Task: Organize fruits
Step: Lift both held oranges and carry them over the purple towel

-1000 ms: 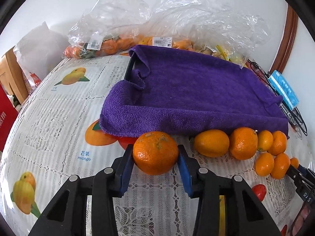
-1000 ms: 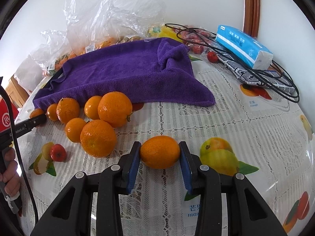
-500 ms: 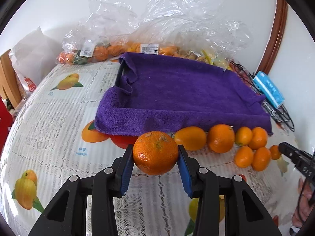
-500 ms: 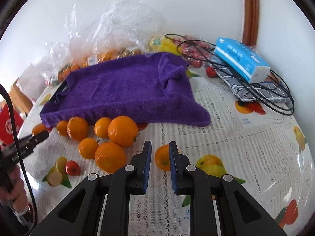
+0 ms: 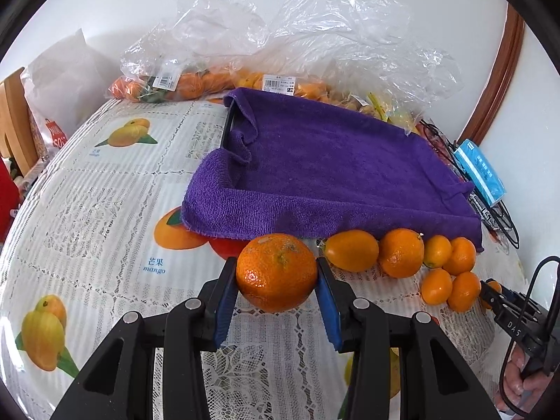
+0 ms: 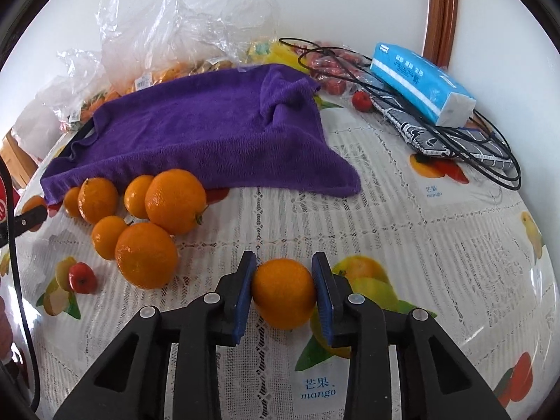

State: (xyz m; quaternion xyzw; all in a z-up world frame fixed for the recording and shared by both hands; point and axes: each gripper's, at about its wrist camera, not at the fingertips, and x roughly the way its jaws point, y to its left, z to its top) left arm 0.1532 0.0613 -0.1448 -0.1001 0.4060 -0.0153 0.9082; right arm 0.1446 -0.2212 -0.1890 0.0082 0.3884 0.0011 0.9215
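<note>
My left gripper (image 5: 276, 276) is shut on a large mandarin (image 5: 276, 271) just in front of the purple towel (image 5: 332, 171) that covers a tray. My right gripper (image 6: 284, 288) is shut on a small orange (image 6: 284, 292) on the tablecloth, right of the fruit pile. Several loose oranges (image 5: 400, 252) lie along the towel's front edge; they also show in the right wrist view (image 6: 175, 201). The right gripper shows at the left wrist view's right edge (image 5: 504, 306).
Plastic bags of fruit (image 5: 196, 84) lie behind the towel by the wall. A blue tissue pack (image 6: 421, 82), black cables (image 6: 465, 140) and a striped pouch sit at the right. A small red fruit (image 6: 82, 276) lies left of the pile.
The right gripper was shut and empty half a second ago with the orange beyond it; now its fingers grip the small orange. The left gripper keeps the mandarin and has drawn back slightly.
</note>
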